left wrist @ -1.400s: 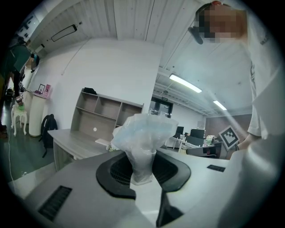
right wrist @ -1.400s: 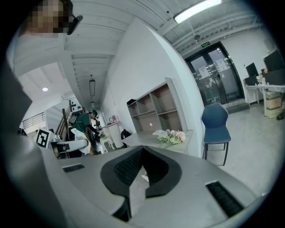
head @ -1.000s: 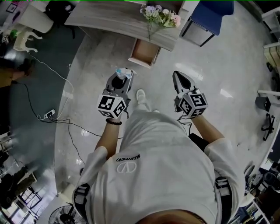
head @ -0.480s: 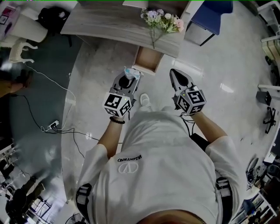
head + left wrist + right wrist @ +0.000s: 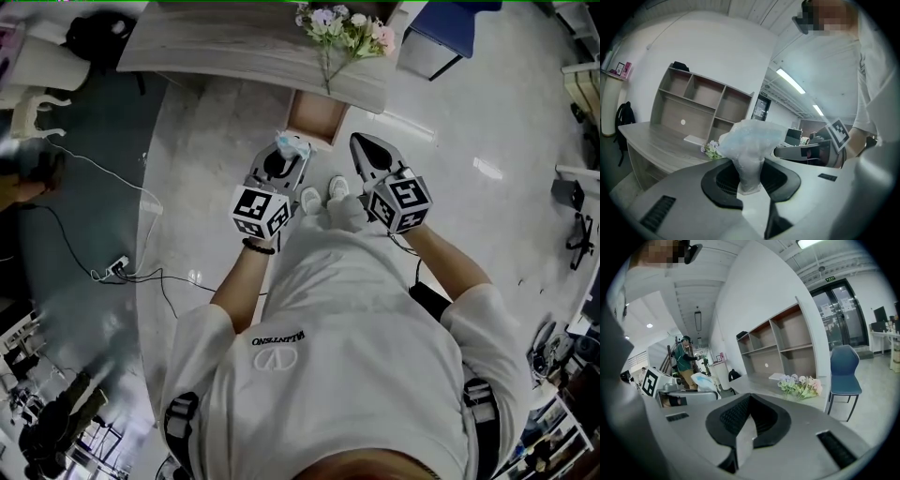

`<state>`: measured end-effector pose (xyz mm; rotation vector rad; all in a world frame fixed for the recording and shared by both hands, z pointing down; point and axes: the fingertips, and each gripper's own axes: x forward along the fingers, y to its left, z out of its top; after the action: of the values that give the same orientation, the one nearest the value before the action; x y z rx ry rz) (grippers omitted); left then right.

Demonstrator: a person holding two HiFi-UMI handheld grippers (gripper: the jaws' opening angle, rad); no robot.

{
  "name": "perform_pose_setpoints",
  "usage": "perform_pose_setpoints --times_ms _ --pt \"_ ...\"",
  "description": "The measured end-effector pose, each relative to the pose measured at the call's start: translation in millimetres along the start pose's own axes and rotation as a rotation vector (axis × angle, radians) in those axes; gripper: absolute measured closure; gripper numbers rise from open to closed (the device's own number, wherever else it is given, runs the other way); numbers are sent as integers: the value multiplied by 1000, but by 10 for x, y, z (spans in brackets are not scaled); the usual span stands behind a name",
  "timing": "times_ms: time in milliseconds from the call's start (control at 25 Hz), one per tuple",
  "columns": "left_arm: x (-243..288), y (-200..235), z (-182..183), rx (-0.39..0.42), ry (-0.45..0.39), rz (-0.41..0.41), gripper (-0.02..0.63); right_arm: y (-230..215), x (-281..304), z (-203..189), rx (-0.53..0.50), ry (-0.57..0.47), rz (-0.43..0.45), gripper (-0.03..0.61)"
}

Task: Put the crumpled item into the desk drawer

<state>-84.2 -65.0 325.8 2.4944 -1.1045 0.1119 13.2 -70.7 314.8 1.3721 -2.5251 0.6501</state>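
The crumpled item [image 5: 292,144], a pale blue-white wad, sticks up between the jaws of my left gripper [image 5: 283,159], which is shut on it. The left gripper view shows the crumpled item [image 5: 750,140] pinched at its lower end between the black pads. My right gripper [image 5: 360,143] is level with the left one, its jaws shut to a point with nothing between them. The open desk drawer [image 5: 314,114], a shallow wooden box, hangs under the grey desk [image 5: 244,56], just beyond both grippers. It looks empty.
A bunch of flowers [image 5: 345,28] lies on the desk above the drawer. A blue chair [image 5: 445,33] stands at the desk's right end. Cables and a power strip [image 5: 117,267] lie on the floor at left. A shelf unit [image 5: 703,108] stands behind the desk.
Both grippers have moved forward toward the desk, and the open drawer now lies just ahead of their tips. The person's feet have stepped up behind them. The left grip is unchanged.
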Motion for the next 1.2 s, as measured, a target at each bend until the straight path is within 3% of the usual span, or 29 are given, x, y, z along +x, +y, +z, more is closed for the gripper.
perform_pose_setpoints --times_ms 320,760,1200 --pt "363 205 -105 -22 28 47 517 -183 297 -127 7 36 0 580" --pt "767 489 -775 -70 159 91 517 -487 697 -622 61 107 -30 580" --pt "1071 797 -1305 -86 210 110 517 -743 1026 -1216 99 154 -54 580"
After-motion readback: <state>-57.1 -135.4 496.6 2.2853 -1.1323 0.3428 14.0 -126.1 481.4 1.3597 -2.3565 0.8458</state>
